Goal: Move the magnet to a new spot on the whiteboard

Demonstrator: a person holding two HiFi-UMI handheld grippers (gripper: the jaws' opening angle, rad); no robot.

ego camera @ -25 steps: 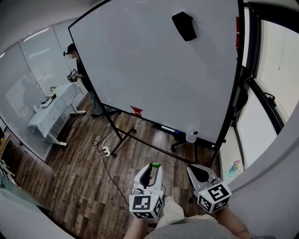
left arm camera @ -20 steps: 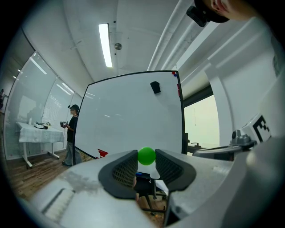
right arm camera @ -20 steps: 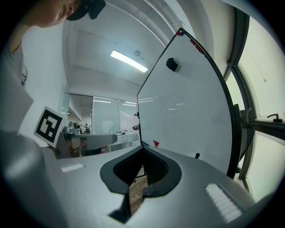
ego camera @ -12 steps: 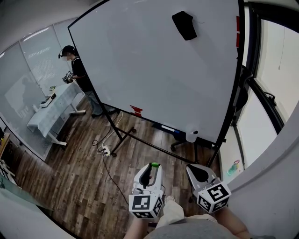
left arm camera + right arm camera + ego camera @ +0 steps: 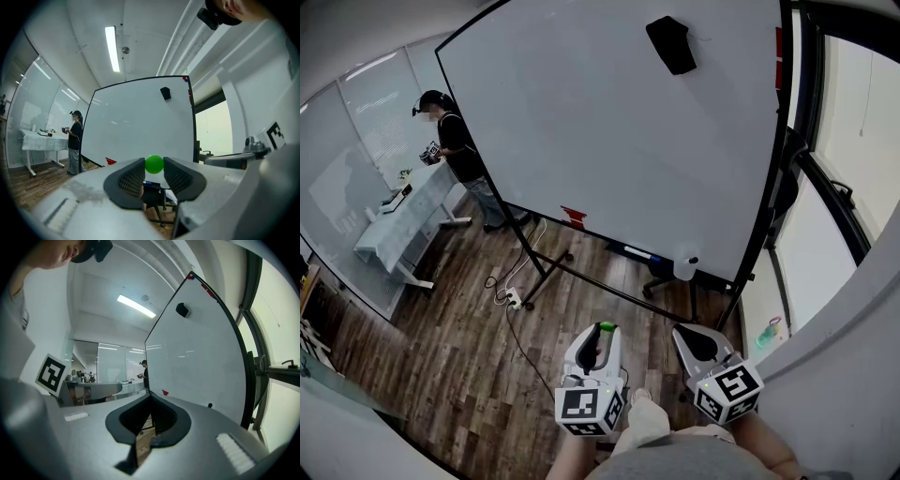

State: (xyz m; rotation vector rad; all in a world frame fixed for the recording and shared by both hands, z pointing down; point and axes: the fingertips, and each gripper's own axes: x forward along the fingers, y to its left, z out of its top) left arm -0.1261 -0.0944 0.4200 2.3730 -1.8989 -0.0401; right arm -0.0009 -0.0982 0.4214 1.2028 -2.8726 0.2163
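The left gripper (image 5: 604,332) pinches a small green magnet (image 5: 154,164) between its jaw tips, held low at six o'clock and well apart from the whiteboard (image 5: 609,141) up at twelve. Beside it, the right gripper (image 5: 150,396) has its jaws together on nothing. A black eraser (image 5: 671,44) sits at the board's one o'clock corner.

Your head cam looks steeply down; both gripper cams aim forward along their jaws. All three share the whiteboard (image 5: 619,141), well away from you.
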